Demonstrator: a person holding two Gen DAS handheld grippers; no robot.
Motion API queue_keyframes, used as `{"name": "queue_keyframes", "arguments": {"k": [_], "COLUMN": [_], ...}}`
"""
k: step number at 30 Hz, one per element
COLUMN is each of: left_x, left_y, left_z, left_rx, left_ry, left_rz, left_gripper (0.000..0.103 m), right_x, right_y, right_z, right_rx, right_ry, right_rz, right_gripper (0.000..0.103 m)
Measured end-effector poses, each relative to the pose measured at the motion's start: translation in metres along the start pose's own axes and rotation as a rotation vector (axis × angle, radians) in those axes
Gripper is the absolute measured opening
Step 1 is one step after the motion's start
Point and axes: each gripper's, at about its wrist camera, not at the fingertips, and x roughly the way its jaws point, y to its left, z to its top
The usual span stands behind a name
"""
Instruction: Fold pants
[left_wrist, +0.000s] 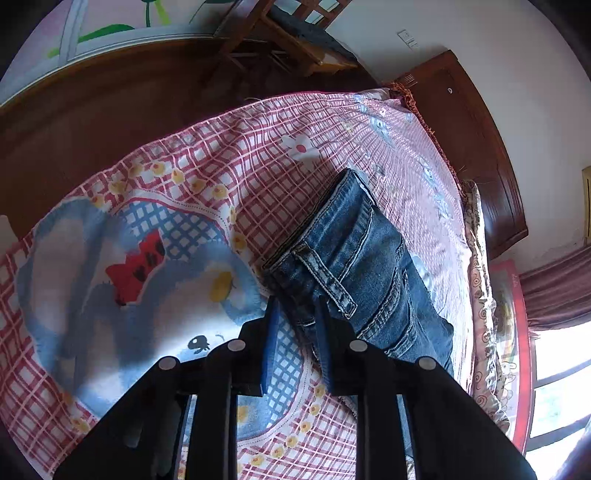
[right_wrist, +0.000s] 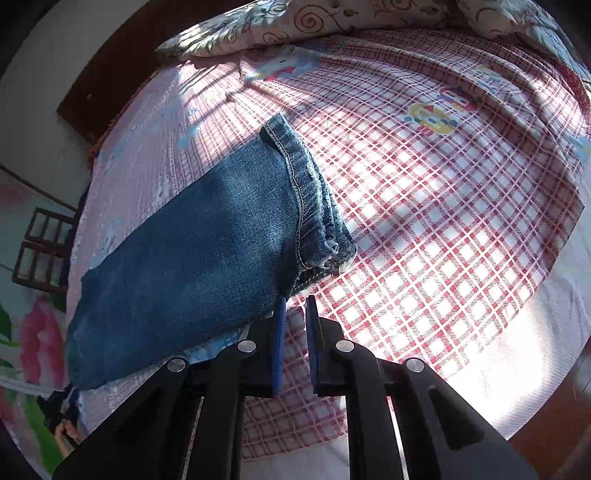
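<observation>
You are working on a bed (left_wrist: 207, 155) spread with a pink checked sheet (right_wrist: 424, 221), a dark wooden headboard (left_wrist: 476, 147) at one end and a swirl-patterned pillow (right_wrist: 295, 26) beside it. The jeans (left_wrist: 354, 266) lie on the sheet as a folded blue bundle, well short of the pillow.

Judge the jeans as heavy for cloth and fairly stiff: denim holds a crease, does not slide much on cotton, and nothing here can break. The stacked layers will want to shift over each other if you lift from one ply only.

Seen from your left gripper (left_wrist: 297, 306), the waistband with its belt loop (left_wrist: 325, 277) lies nearest. The jaws stand a narrow gap apart. The band's corner reaches right up to the tips, but whether the pads pinch it you cannot tell from this view.

Seen from your right gripper (right_wrist: 295, 302), the leg hems (right_wrist: 317, 221) lie stacked at the far end of the jeans from the waistband. The jaws here are nearly closed with only sheet showing between them; the left fingertip (right_wrist: 281, 306) sits just at the lower hem corner, gripping nothing.

Take hold at the thick stitched edges: the waistband corner on the left, the hem corner on the right. Those seams give the pads something firm and catch all layers together. Avoid the plain mid-leg panel, where you would likely lift only the top layer.
</observation>
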Motion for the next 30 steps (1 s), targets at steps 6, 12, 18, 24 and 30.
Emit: {"name": "queue_keyframes", "arguments": {"k": [6,12,18,24,30], "left_x": [-0.033,-0.019,0.017,0.05,0.066], "left_y": [-0.022,-0.108,-0.171,-0.162,-0.163], "left_z": [-0.004,-0.031,-0.055,-0.059,-0.071], "left_rx": [0.138,0.412,0.605,0.571,0.621], "left_ry": [-0.093,-0.055,0.007,0.085,0.102], "left_rz": [0.064,0.01,-0.027,0.027,0.076], "left_gripper": [0.044,0.089,0.092,0.092,0.092], "right_x": [-0.01,0.047,0.12,0.175,0.205], "right_y": [0.092,0.28,0.423,0.477,0.489], "right_z": [-0.001,0.005,-0.006,-0.008,-0.029], "right_rx": [-0.282,-0.671,-0.924,-1.039,-1.212], "right_ry": [-0.021,-0.005,0.012,0.081,0.12], "right_rz": [0.046,0.175,0.141,0.09,0.032], "right_gripper": [0.01,0.043,0.046,0.046,0.017]}}
